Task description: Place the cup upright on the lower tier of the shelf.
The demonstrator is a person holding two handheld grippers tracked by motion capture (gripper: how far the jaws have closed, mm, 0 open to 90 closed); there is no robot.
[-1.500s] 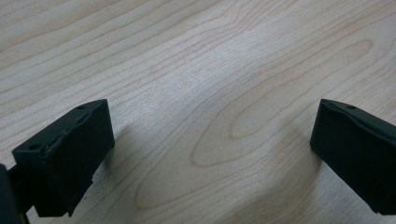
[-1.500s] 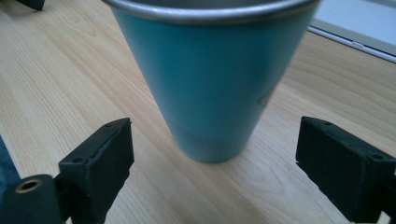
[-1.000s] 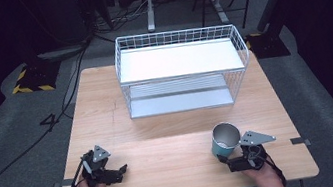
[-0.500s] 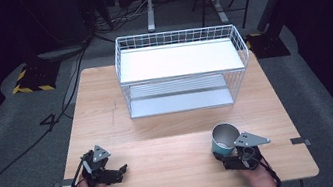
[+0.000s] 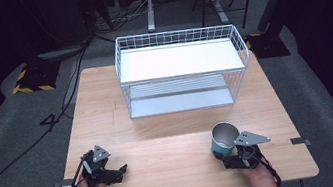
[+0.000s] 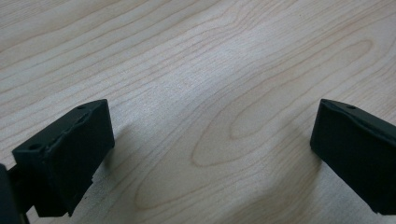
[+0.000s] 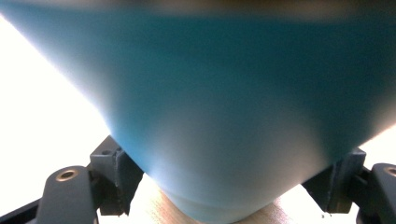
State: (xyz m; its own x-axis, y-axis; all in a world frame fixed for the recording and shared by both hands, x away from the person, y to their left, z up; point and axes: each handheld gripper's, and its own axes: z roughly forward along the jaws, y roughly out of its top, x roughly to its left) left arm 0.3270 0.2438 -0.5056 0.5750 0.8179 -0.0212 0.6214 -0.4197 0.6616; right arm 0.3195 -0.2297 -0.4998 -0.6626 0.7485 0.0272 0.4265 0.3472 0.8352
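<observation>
Standing upright near the front edge of the surface (image 5: 169, 123), mouth up and long axis vertical, the cup (image 5: 224, 138) sits well in front of the rack (image 5: 181, 71), off its right front corner. The right tongs (image 5: 229, 157) lie directly on the cup's near side, pointing away from the person, so the cup lies straight ahead of them. In the right gripper view the cup's teal wall (image 7: 224, 116) rises between the two jaws, which flank its base on either side; whether they press the wall or stand just clear of it I cannot tell, the wall being too close and blurred. The left tongs (image 5: 116, 174) rest far from the cup, toward the front left of the surface, spread wide over bare wood with nothing between them. The right hand (image 5: 259, 180) is plainly the nearer one, so any lift toward the rack would probably be its job, and the cup's taper toward the base suggests a grip low down could slip.
</observation>
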